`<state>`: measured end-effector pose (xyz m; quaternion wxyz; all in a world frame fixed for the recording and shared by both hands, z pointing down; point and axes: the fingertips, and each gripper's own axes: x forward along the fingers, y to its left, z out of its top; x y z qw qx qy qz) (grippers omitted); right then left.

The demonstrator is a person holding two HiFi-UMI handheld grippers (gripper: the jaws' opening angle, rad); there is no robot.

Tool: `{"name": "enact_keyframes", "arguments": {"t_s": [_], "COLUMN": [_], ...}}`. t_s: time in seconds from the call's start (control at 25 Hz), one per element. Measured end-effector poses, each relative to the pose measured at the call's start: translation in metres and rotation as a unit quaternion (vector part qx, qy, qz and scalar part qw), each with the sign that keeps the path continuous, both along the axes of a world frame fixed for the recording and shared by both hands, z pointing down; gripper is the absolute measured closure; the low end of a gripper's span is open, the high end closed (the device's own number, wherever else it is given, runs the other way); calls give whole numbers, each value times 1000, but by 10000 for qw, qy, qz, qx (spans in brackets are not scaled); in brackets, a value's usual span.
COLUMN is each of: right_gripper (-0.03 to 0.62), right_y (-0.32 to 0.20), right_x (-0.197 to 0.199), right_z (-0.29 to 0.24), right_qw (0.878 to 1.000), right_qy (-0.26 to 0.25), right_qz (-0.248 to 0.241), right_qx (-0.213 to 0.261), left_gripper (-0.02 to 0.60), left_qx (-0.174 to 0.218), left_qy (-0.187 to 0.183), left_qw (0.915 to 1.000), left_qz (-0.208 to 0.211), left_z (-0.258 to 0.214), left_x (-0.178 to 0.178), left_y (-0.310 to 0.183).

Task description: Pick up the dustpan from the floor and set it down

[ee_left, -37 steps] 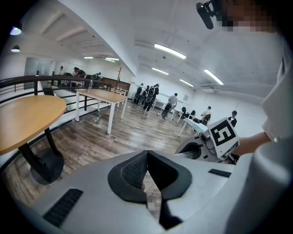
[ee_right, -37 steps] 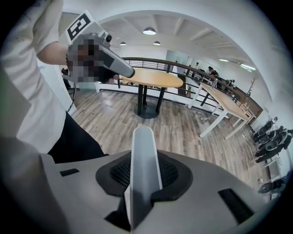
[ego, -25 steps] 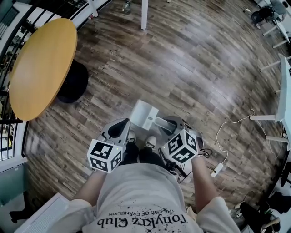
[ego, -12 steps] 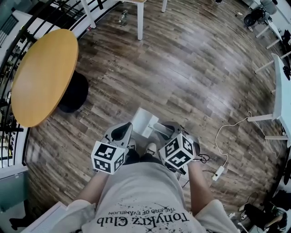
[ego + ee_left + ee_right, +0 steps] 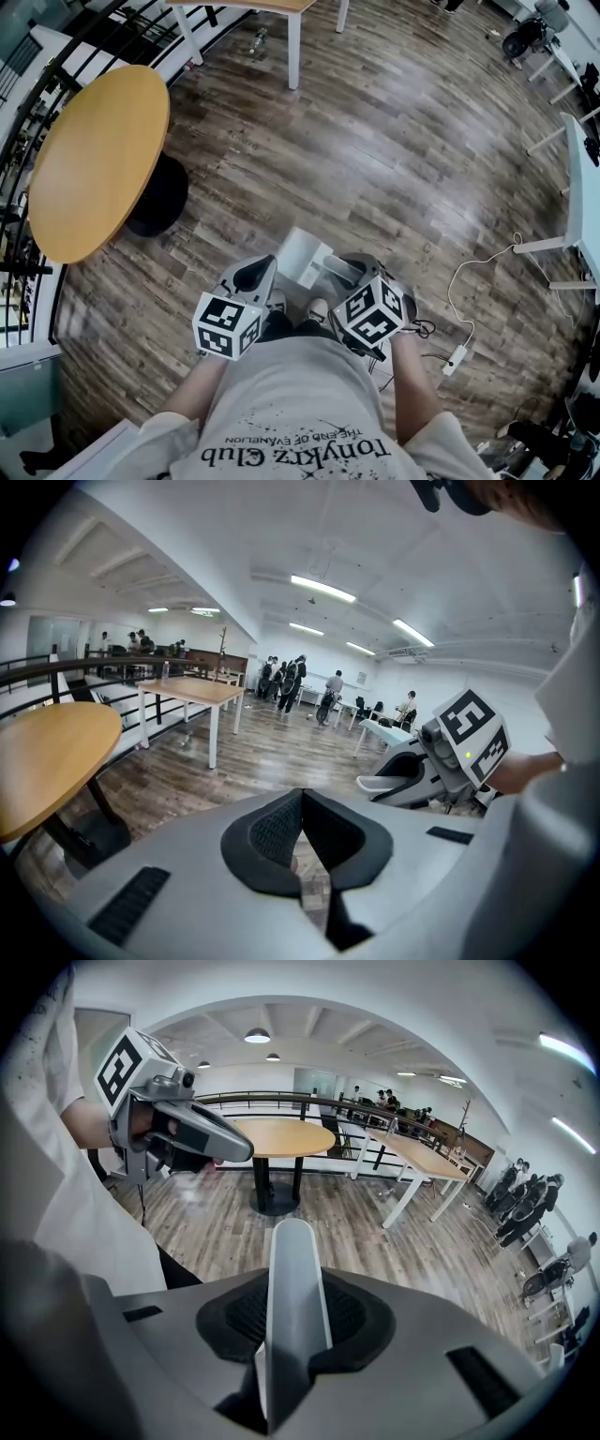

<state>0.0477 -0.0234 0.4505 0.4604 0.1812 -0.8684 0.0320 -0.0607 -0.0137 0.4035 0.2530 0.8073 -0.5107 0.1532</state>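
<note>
Jaws of right gripper (image 5: 293,1333) partway apart, tight on dustpan (image 5: 296,1260) handle; jaws of left gripper (image 5: 302,829) together, empty.

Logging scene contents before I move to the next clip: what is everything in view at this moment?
dustpan: one, white, before the person's feet, handle in right gripper
round table: one, yellow top, black base, left
long table: one, wooden top, white legs, beyond the round table
cable: one, white, on floor at right
floor: brown wood planks
people: a group, dark clothes, far end of room
left gripper: grey, jaws together, empty
right gripper: grey, closed on the dustpan handle
</note>
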Motion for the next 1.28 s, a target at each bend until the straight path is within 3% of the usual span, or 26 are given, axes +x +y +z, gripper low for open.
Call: {"name": "enact_keyframes", "arguments": {"t_s": [0.48, 1.28], "right_gripper": [482, 482], "right_y": [9, 13], "right_x": [-4, -11], "right_z": [-3, 0], "right_qw": [10000, 9999], "right_qy": [2, 63], "right_qz": [30, 83], "right_qx": [-39, -65], "left_gripper": [558, 558], "left_qx": [183, 117], "left_qy": [-216, -143], "left_qw": [9996, 9998], "left_qz": [-23, -12], "left_z": [-5, -1], "left_x": [-9, -23], "left_y": [6, 11]}}
